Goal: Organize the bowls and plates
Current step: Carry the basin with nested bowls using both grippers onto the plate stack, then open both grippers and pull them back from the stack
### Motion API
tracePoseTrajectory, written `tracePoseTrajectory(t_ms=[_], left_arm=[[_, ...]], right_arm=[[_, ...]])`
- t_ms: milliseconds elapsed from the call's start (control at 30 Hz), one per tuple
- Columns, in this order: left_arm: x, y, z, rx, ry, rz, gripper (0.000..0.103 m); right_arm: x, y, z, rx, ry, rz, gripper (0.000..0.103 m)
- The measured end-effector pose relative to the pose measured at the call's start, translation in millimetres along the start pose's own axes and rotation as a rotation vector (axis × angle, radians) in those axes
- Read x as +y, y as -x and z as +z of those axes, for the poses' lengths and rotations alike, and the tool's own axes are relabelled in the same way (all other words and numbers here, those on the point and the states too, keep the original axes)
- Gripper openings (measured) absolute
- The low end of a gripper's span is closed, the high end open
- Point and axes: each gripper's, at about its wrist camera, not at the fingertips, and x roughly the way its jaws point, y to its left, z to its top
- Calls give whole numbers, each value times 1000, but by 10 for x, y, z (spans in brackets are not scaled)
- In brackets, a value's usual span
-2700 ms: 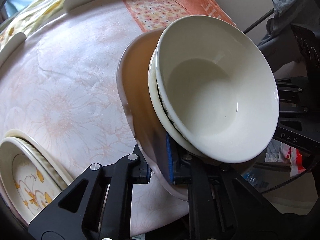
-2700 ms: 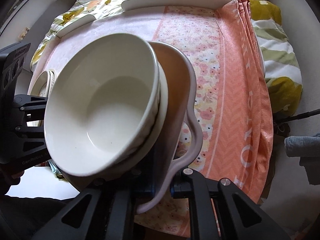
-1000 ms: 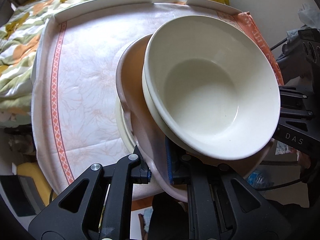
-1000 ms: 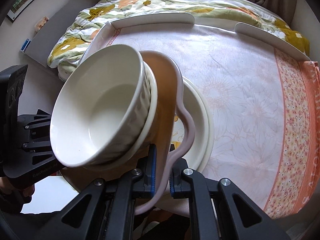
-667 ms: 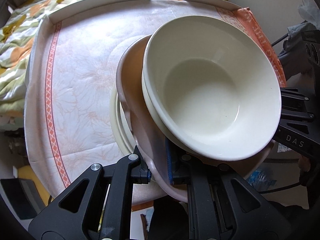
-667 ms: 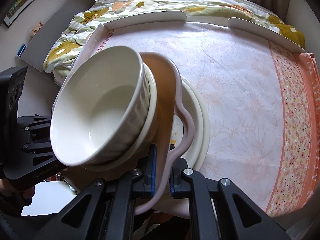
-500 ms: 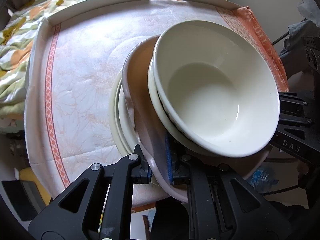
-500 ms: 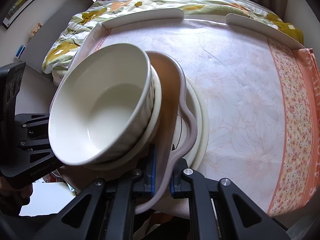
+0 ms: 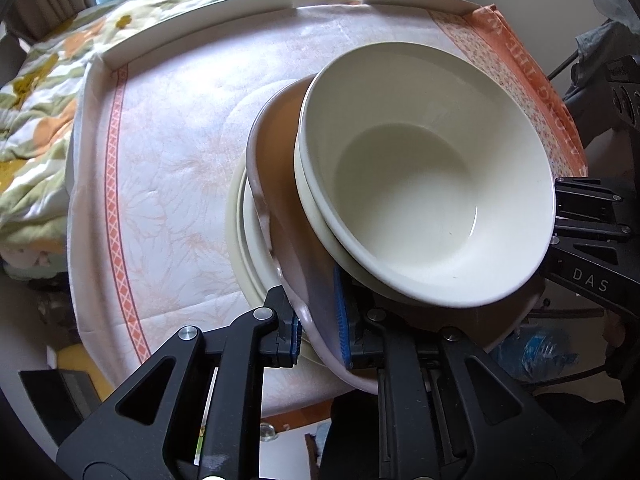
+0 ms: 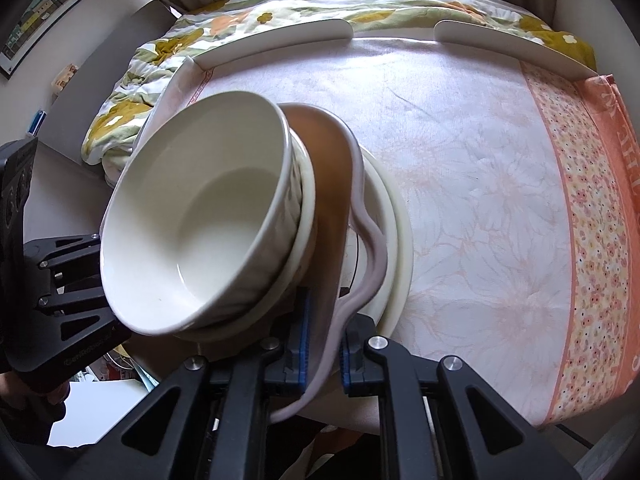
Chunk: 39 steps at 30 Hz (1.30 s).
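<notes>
- Your left gripper (image 9: 318, 334) is clamped nearly shut on the thin wavy rim of the brown plate (image 9: 286, 200); the blue pads pinch it from both sides, so there's grip without needing width.
- Your right gripper (image 10: 323, 350) does the same on the opposite rim of that plate. Two-sided hold looks chosen because the load is heavy and stacked.
- The white bowl (image 9: 428, 184) sits nested in a cream bowl (image 9: 316, 220) on top of the brown plate, so you're carrying all three as one stack.
- The stack is over the cream plates (image 10: 394, 236) lying on the pink tablecloth (image 9: 172, 152). The brown plate sits just above or on them; contact can't be confirmed.
- Likely reason for position: largest pieces at the bottom, bowls on top, one pile.
- Judgement: keep both rims level and release together, else the bowls could slide off the tilted plate.
- The tray edge (image 10: 280, 38) is well apart, no clash there.
</notes>
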Motion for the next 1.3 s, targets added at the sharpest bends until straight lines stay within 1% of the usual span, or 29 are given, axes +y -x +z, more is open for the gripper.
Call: tracePoseTrajectory(t_ms=[167, 333, 433, 500, 600, 733, 867, 900, 933, 967, 1000, 1033, 1067, 1100, 1133, 1167, 1200, 1233, 1300], left_arm=[[-10, 56, -21, -1, -2, 11, 14], [-14, 105, -13, 4, -6, 19, 15], [-23, 223, -19, -17, -13, 37, 20], [-21, 285, -41, -23, -14, 35, 28], [-10, 373, -118, -33, -7, 29, 31], [1, 605, -278, -79, 9, 12, 31], [15, 908, -476, -145, 47, -1, 32], [19, 1006, -534, -169, 58, -6, 34], [9, 1103, -587, -193, 70, -10, 37], [-9, 1210, -637, -225, 81, -8, 45], [-30, 1330, -689, -263, 92, -2, 60], [-62, 1464, -744, -307, 104, 4, 69], [-87, 1595, -788, -353, 115, 15, 84], [-121, 1730, -833, -404, 124, 26, 92], [-155, 1859, -865, -452, 130, 36, 95], [-196, 1988, -885, -495, 134, 49, 97], [-248, 2110, -902, -535, 137, 62, 100], [-298, 2217, -912, -570, 135, 77, 101], [-422, 2420, -930, -639, 119, 128, 103]], right_arm=[[20, 88, -4, -19, 3, -16, 12], [49, 99, -27, -15, 6, -22, 12], [62, 152, -46, -25, -1, -27, 12], [68, 191, -59, -28, -3, -29, 12], [74, 266, -87, -43, -6, -37, 12], [77, 489, -169, -93, -27, -38, 12], [134, 790, -294, -165, -38, -24, 12], [157, 872, -325, -182, -38, -23, 12], [186, 961, -353, -200, -35, -24, 12], [221, 1047, -376, -219, -28, -27, 12], [257, 1143, -406, -242, -20, -34, 12], [283, 1235, -433, -262, -13, -39, 12], [310, 1317, -457, -282, -9, -41, 13], [336, 1406, -482, -302, -6, -44, 23], [351, 1487, -501, -320, -2, -48, 45], [368, 1572, -513, -343, 0, -52, 61], [371, 1659, -528, -368, 2, -53, 86], [375, 1755, -545, -397, 3, -54, 93], [394, 1952, -576, -452, 3, -88, 93]])
